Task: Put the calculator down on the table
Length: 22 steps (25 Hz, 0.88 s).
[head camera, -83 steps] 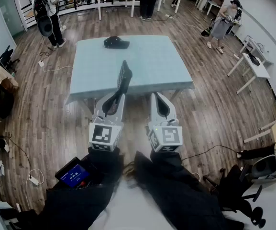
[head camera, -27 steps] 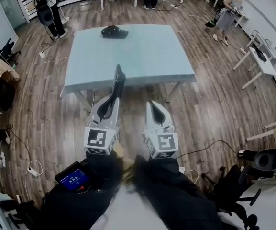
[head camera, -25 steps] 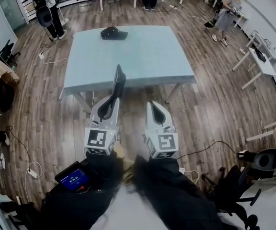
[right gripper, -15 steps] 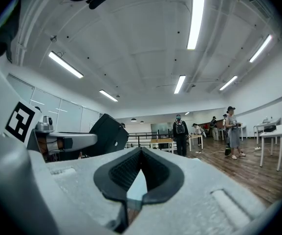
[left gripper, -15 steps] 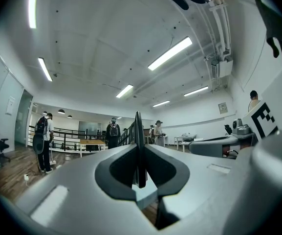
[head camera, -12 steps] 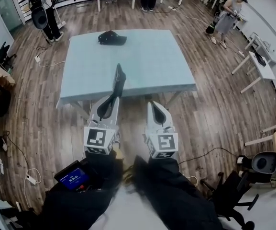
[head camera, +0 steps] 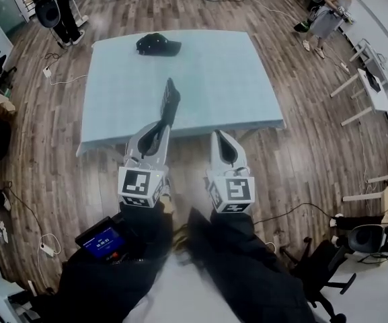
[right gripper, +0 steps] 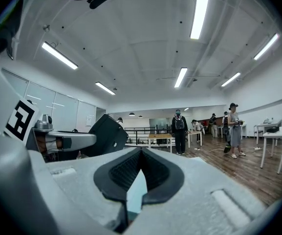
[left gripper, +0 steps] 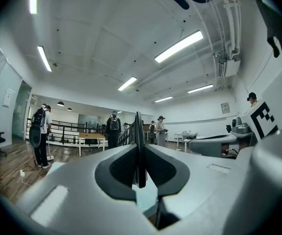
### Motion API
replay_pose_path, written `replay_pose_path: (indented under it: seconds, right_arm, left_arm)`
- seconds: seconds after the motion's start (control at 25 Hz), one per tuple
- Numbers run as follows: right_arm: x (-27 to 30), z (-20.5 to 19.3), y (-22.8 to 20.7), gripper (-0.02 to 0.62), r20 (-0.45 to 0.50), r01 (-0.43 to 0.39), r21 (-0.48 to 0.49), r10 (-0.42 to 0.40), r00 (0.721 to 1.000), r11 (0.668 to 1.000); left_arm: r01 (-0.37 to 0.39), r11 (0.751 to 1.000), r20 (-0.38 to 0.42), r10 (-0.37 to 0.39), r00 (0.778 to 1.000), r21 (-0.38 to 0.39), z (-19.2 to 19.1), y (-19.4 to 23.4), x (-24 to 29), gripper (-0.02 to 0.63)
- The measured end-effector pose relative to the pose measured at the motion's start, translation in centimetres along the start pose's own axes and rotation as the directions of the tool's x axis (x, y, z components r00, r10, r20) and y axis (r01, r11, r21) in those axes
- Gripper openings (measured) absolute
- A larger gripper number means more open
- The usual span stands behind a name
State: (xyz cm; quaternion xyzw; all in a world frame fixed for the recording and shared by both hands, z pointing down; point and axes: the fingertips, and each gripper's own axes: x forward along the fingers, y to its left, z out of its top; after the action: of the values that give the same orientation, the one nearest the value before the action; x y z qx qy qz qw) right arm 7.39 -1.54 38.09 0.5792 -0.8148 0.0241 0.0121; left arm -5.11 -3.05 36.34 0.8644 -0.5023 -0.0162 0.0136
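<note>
Placement advice, as we judge it: carry calculator (head camera: 170,99) further over tabletop (head camera: 214,73), short of cap (head camera: 157,44), tip it flat, lower to contact, only then release. Left gripper (head camera: 164,121): jaws narrowly apart, pinching calculator edge-on, upright, over near tabletop edge. Right gripper (head camera: 222,137): jaws pressed together, empty.

Left gripper (head camera: 161,125) level, pointing forward; jaws clamped on calculator (head camera: 171,101), held on edge, upright. Right gripper (head camera: 222,138) just beside it, parallel, level; jaws closed tip to tip, nothing between. Dark-sleeved forearms (head camera: 244,264) close together behind.
</note>
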Motion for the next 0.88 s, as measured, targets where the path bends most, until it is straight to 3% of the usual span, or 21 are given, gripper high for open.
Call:
replay_pose_path:
  seconds: [0.88]
  right_arm:
    - [16.7, 0.4, 0.6, 0.0, -0.05, 0.003, 0.008, -0.003, 0.999, 1.0]
  left_arm:
    - [0.019, 1.0, -0.064, -0.02, 0.998, -0.016, -0.9, 12.6, 10.1, 0.044]
